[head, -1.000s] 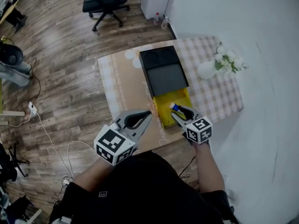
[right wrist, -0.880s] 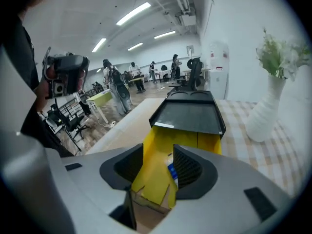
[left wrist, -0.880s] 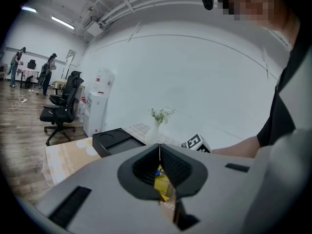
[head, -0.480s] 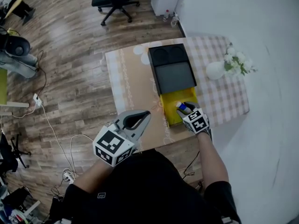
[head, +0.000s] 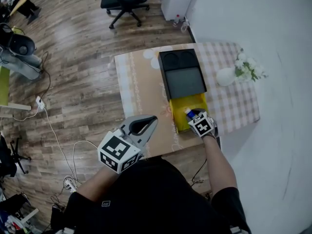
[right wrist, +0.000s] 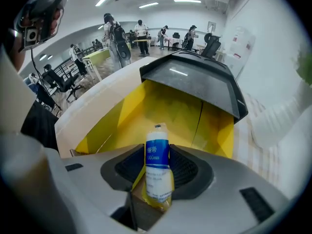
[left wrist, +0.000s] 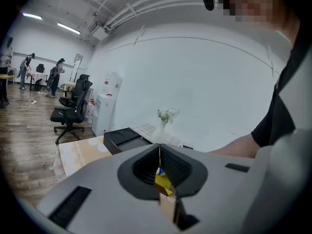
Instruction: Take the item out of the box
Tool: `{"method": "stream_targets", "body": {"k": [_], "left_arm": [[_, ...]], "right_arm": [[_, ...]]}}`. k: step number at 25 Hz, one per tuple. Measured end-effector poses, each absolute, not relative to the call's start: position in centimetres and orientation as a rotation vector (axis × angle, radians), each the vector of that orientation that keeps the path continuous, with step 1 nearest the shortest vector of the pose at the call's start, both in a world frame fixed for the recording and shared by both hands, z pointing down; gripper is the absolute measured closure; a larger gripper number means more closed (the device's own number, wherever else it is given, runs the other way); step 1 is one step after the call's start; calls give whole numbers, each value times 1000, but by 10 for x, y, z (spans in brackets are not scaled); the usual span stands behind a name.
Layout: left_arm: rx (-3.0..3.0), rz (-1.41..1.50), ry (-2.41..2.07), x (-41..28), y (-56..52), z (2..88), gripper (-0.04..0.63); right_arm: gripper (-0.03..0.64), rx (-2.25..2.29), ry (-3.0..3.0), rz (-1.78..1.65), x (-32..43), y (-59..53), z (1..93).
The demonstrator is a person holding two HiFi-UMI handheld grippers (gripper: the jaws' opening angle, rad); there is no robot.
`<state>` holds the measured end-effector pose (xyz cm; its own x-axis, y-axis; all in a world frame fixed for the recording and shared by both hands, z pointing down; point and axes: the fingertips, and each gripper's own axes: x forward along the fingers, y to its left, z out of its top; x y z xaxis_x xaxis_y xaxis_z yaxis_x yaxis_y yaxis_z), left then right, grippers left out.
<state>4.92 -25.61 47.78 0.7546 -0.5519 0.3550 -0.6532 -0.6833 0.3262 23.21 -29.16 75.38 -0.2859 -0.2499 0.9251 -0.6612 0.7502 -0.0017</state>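
One blue-labelled wrapped roll (right wrist: 157, 165) stands in the single yellow box (head: 181, 121), at the table's (head: 141, 82) 5 o'clock. It sits between the right gripper's (head: 194, 114) closing jaws, not squeezed. The left gripper (head: 152, 121), at 7 o'clock, is clenched and empty.

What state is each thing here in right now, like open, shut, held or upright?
Black box: open, its yellow tray slid out.
White-and-blue roll: in the tray, between the right gripper's jaws.
Right gripper: jaws closing around the roll, not yet clamped.
Left gripper: shut, empty.
Vase: upright, holding flowers.
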Motion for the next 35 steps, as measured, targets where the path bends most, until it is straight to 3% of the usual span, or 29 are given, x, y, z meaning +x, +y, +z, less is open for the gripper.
{"method": "stream_targets", "body": {"k": [5, 35], "left_arm": [[2539, 302, -912, 49, -253, 472, 580], [2700, 207, -920, 71, -257, 408, 580]], "right_arm": [[476, 732, -1882, 426, 228, -296, 741], [479, 1018, -2594, 427, 173, -276, 486]]}}
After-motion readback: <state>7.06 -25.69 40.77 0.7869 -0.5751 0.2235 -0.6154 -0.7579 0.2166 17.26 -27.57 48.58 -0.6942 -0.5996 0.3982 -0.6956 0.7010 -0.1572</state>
